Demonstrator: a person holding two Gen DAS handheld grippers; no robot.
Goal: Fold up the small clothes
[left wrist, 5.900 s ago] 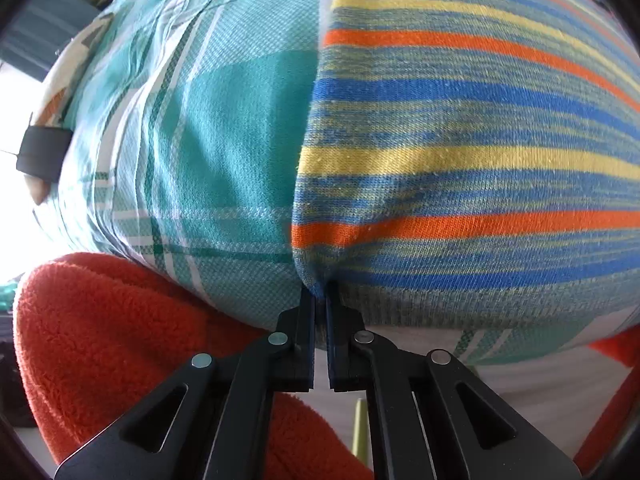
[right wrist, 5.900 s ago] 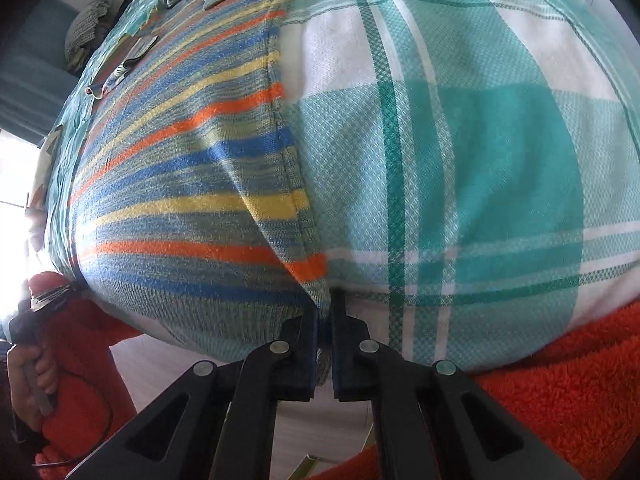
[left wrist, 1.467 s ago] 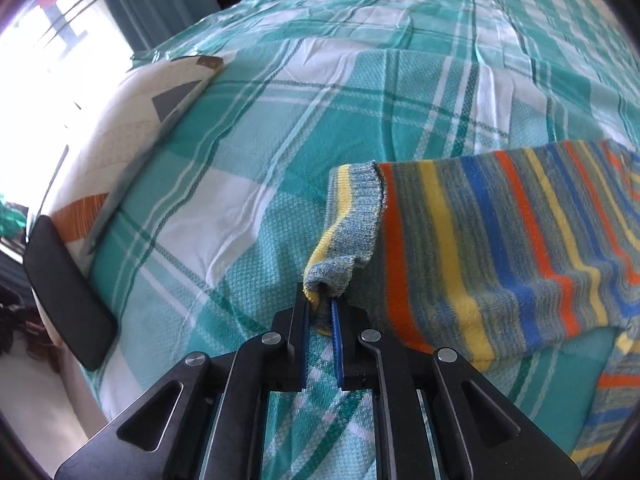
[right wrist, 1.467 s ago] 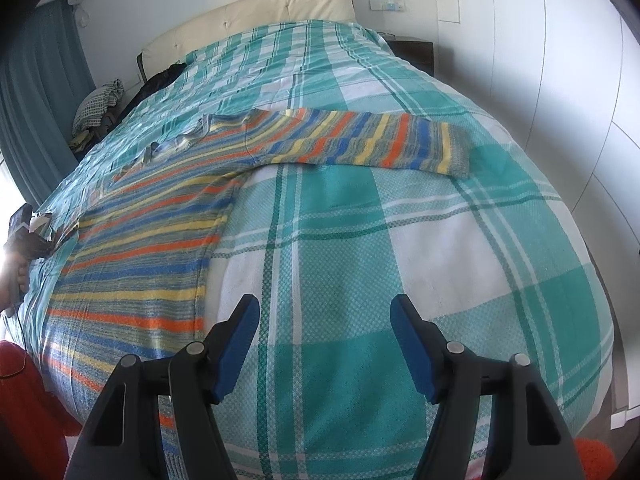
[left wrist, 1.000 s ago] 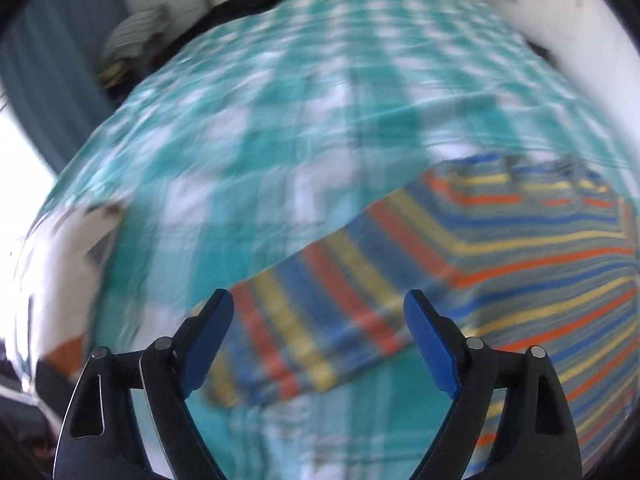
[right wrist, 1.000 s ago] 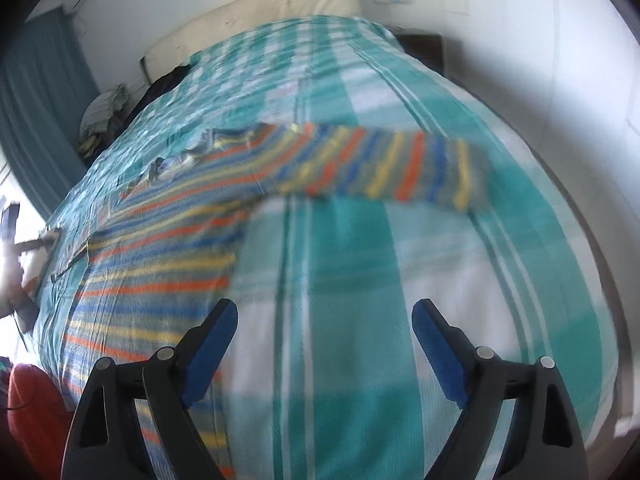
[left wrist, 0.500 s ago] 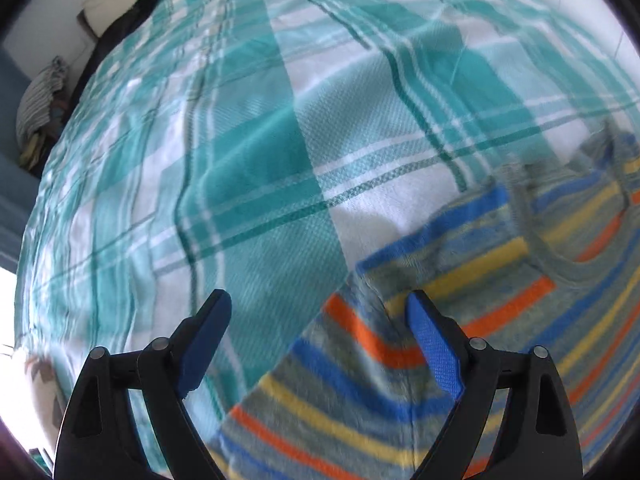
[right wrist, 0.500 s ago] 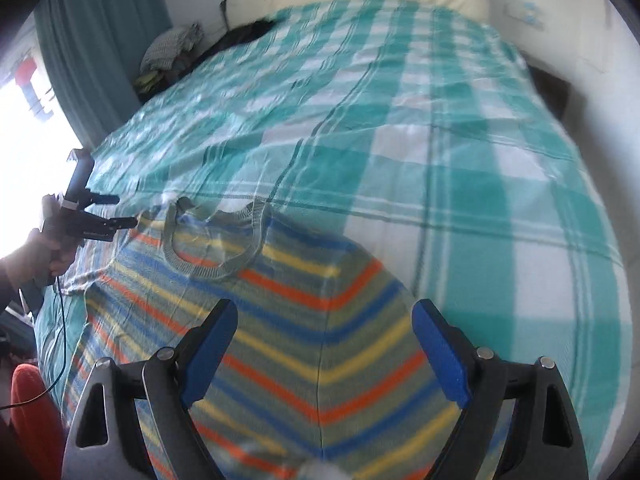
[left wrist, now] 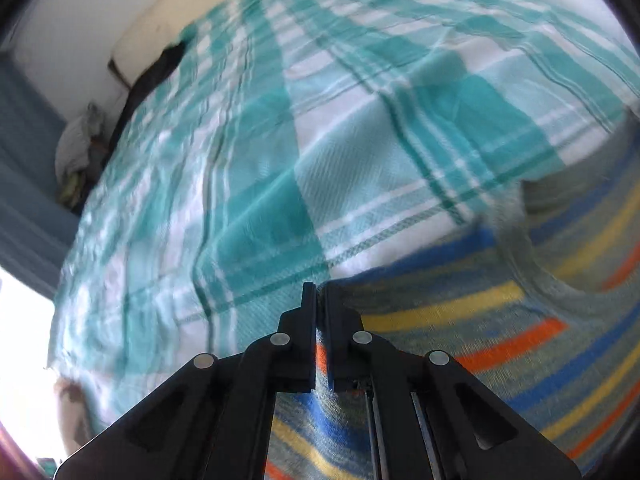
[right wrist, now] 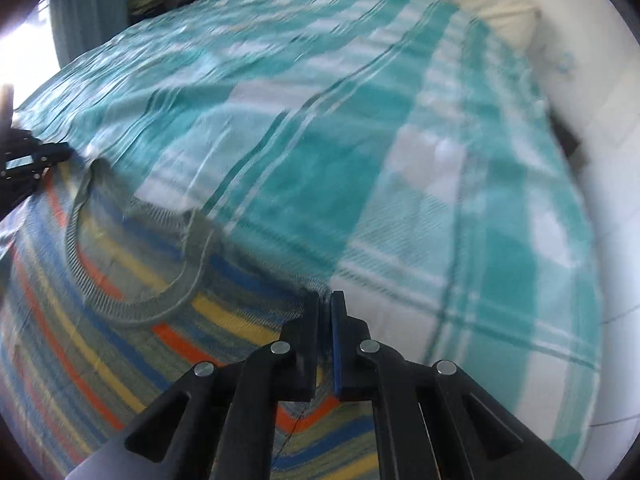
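A small striped knit sweater (left wrist: 500, 340) in blue, yellow, orange and grey lies on a teal and white plaid bedspread (left wrist: 320, 152). My left gripper (left wrist: 319, 300) is shut on the sweater's left shoulder edge. In the right wrist view the sweater (right wrist: 100, 320) shows its grey ribbed neckline (right wrist: 132, 312). My right gripper (right wrist: 325, 308) is shut on the sweater's right shoulder edge. The left gripper (right wrist: 28, 160) also shows at the far left of that view. Both views are motion-blurred.
A cream headboard (right wrist: 500, 4) and white wall lie beyond the bed. A pile of clothes (left wrist: 80, 148) sits at the bed's far left by a blue curtain (left wrist: 24, 168). The bedspread (right wrist: 400, 140) stretches wide ahead of both grippers.
Both grippers were open above the sweater's shoulders half a second ago. Now each has come down and shut on a shoulder edge beside the neckline.
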